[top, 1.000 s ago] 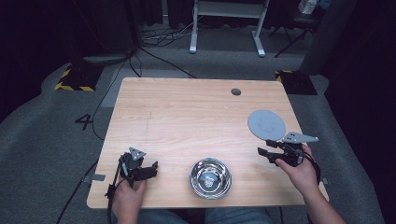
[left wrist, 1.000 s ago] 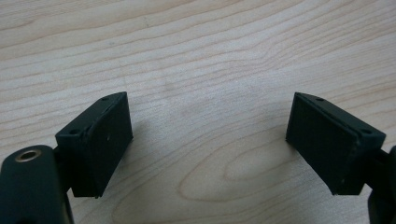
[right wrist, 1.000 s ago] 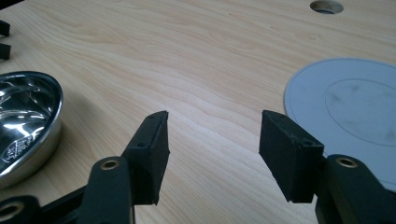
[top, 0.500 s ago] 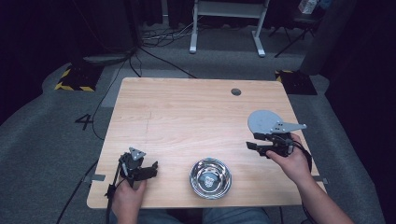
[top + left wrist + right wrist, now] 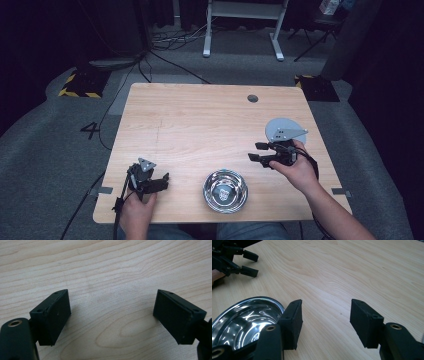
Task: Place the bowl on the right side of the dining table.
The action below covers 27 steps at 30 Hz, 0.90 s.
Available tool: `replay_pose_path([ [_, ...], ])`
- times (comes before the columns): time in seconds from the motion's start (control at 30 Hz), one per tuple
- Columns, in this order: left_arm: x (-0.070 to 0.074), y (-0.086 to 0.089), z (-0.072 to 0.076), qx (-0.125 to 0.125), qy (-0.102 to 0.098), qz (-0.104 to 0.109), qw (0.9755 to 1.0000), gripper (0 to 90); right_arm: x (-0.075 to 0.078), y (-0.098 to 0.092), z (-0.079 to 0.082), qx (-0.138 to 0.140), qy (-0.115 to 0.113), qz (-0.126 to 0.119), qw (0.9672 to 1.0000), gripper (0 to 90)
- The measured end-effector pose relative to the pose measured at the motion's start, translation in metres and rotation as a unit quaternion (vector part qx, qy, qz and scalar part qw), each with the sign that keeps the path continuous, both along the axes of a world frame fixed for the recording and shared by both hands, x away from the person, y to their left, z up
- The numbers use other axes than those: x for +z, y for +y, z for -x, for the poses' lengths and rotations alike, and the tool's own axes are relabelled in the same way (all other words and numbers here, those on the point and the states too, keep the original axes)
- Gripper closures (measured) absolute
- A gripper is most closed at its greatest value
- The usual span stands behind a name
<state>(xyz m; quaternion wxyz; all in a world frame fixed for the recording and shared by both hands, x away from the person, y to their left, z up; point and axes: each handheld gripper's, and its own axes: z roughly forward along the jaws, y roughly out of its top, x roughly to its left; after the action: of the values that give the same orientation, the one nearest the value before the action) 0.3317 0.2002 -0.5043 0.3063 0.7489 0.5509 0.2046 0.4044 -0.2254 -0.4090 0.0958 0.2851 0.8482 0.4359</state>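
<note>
A light wooden table (image 5: 200, 130) with wavy grain fills the middle of the high view, standing on grey carpet in a dark room. A round grommet hole (image 5: 252, 98) sits near the table's far edge at about one o'clock from its centre. Beyond the table, at twelve o'clock, stand the white legs of a frame (image 5: 242, 30) with black cables trailing on the floor beside it; yellow-and-black hazard tape (image 5: 80, 85) lies at ten o'clock.

The steel bowl (image 5: 225, 190) rests upright near the table's near edge, at six o'clock from its centre. It is round, polished and mirror-bright, with a rolled rim and highlights inside; in the right gripper view (image 5: 244, 320) it lies at eight o'clock, just beside the nearer jaw.

The right gripper (image 5: 256, 152) hovers at two o'clock from the bowl, jaws spread wide with only bare wood between them. A grey disc (image 5: 282, 126) lies just beyond it. The left gripper (image 5: 166, 178), at nine o'clock from the bowl, also stands wide open, gripping nothing.
</note>
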Motion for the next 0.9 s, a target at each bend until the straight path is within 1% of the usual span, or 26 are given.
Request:
replay_pose_path([
  [0.2, 0.000, 0.000, 0.000, -0.001, 0.000, 0.000, 1.0000, 14.6, -0.001, 0.013, -0.001, 0.015, 0.008, 0.007, 0.9998, 43.7],
  [0.23, 0.000, 0.000, 0.000, -0.001, 0.000, 0.000, 1.0000, 14.6, -0.002, 0.018, -0.002, 0.019, 0.012, 0.009, 0.9997, 43.6],
  [0.33, 0.000, 0.000, 0.000, -0.001, 0.000, 0.000, 1.0000, 14.6, -0.004, 0.023, -0.003, 0.026, 0.022, 0.015, 0.9993, 43.6],
  [0.37, 0.000, 0.000, 0.000, -0.001, 0.000, 0.000, 1.0000, 14.6, -0.004, 0.023, -0.003, 0.026, 0.022, 0.015, 0.9993, 43.6],
  [0.4, 0.000, 0.000, 0.000, -0.001, 0.000, 0.000, 1.0000, 14.6, -0.006, 0.026, -0.002, 0.031, 0.027, 0.023, 0.9989, 43.8],
  [0.47, 0.000, 0.000, 0.000, -0.001, 0.000, 0.000, 1.0000, 14.6, -0.009, 0.033, -0.002, 0.042, 0.038, 0.038, 0.9977, 44.3],
  [0.5, 0.000, 0.000, 0.000, -0.001, 0.000, 0.000, 1.0000, 14.6, -0.012, 0.037, -0.002, 0.047, 0.048, 0.044, 0.9968, 44.3],
  [0.53, 0.000, 0.000, 0.000, -0.001, 0.000, 0.000, 1.0000, 14.6, -0.014, 0.040, -0.003, 0.049, 0.055, 0.044, 0.9963, 44.3],
  [0.57, 0.000, 0.000, 0.000, -0.001, 0.000, 0.000, 1.0000, 14.6, -0.014, 0.040, -0.003, 0.049, 0.055, 0.044, 0.9963, 44.3],
  [0.6, 0.000, 0.000, 0.000, -0.001, 0.000, 0.000, 1.0000, 14.6, -0.017, 0.044, -0.003, 0.052, 0.071, 0.046, 0.9950, 44.6],
  [0.67, 0.000, 0.000, 0.000, -0.001, 0.000, 0.000, 1.0000, 14.6, -0.021, 0.048, -0.004, 0.055, 0.081, 0.051, 0.9939, 44.6],
  [0.7, 0.000, 0.000, 0.000, -0.001, 0.000, 0.000, 1.0000, 14.6, -0.021, 0.048, -0.004, 0.055, 0.081, 0.051, 0.9939, 44.6],
  [0.77, 0.000, 0.000, 0.000, -0.002, 0.000, 0.000, 1.0000, 14.6, -0.026, 0.052, -0.004, 0.060, 0.091, 0.060, 0.9922, 44.6],
  [0.8, 0.000, 0.000, 0.000, -0.002, 0.000, 0.000, 1.0000, 14.6, -0.031, 0.056, -0.004, 0.064, 0.099, 0.068, 0.9907, 44.5],
  [0.83, 0.000, 0.000, 0.000, -0.002, 0.000, 0.000, 1.0000, 14.6, -0.031, 0.056, -0.004, 0.064, 0.099, 0.068, 0.9907, 44.5],
  [0.87, 0.000, 0.000, 0.000, -0.001, 0.000, 0.000, 1.0000, 14.6, -0.036, 0.059, -0.005, 0.067, 0.106, 0.076, 0.9892, 44.6],
  [0.9, 0.000, 0.000, 0.000, -0.001, 0.000, 0.000, 1.0000, 14.6, -0.036, 0.059, -0.005, 0.067, 0.106, 0.076, 0.9892, 44.6],
])
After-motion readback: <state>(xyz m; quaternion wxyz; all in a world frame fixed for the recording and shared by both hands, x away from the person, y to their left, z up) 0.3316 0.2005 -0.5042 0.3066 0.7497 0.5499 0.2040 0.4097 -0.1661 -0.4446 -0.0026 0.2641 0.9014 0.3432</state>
